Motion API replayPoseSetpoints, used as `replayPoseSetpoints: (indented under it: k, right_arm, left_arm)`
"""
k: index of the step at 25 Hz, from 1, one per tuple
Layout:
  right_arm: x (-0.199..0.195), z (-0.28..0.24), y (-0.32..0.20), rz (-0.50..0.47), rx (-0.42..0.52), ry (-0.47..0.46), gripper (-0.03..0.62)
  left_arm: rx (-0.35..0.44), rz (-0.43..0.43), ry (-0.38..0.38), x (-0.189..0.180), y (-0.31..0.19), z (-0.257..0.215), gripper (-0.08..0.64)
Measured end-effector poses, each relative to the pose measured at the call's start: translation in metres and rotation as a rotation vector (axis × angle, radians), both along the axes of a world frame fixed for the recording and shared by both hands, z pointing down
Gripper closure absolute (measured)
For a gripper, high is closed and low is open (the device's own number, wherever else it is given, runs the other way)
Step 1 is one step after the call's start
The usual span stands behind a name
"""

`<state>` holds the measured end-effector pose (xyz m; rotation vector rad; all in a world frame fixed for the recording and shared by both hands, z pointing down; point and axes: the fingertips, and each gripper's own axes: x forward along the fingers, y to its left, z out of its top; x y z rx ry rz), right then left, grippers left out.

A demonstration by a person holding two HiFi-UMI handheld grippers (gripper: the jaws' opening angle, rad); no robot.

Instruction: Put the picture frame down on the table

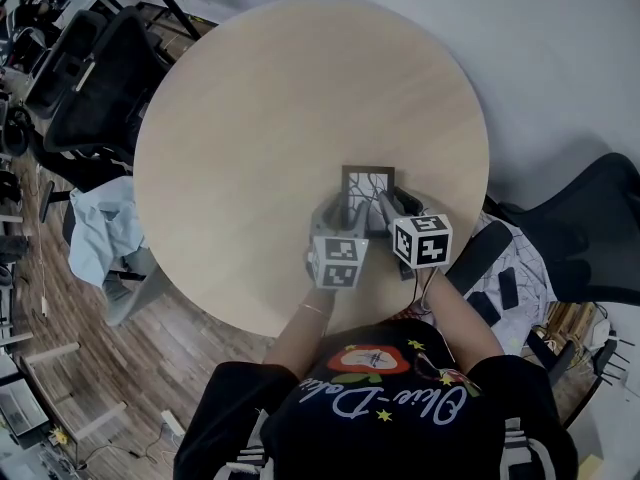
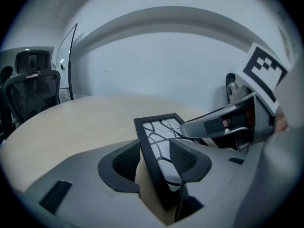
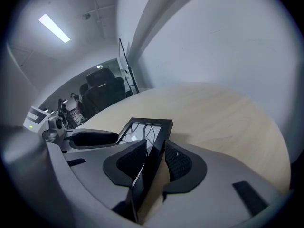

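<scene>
A small black picture frame (image 1: 367, 188) with a branch pattern behind its glass is held over the near right part of the round beige table (image 1: 260, 118). My left gripper (image 1: 338, 218) is shut on the frame's left side and my right gripper (image 1: 394, 211) on its right side. In the left gripper view the picture frame (image 2: 159, 127) stands tilted between the left gripper's (image 2: 156, 152) pads, with the right gripper (image 2: 223, 125) beside it. In the right gripper view the picture frame (image 3: 147, 127) sits edge-on between the right gripper's (image 3: 154, 148) pads. Whether the frame touches the table cannot be told.
Black office chairs (image 1: 95, 78) stand past the table's left edge, one with a light blue cloth (image 1: 105, 233) on it. Another black chair (image 1: 590, 228) stands at the right. A pale wall rises behind the table (image 2: 166, 65).
</scene>
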<state>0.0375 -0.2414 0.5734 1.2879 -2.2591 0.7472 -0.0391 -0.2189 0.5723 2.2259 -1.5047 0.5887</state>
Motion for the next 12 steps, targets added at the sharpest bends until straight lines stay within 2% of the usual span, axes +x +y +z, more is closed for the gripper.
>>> replayPoseSetpoints:
  k: [12]
  right_arm:
    - [-0.0012,0.0059,-0.0015,-0.006,-0.017,0.077,0.482]
  left_arm:
    - [-0.005,-0.002,-0.051,0.0008,-0.0011,0.0027,0.373]
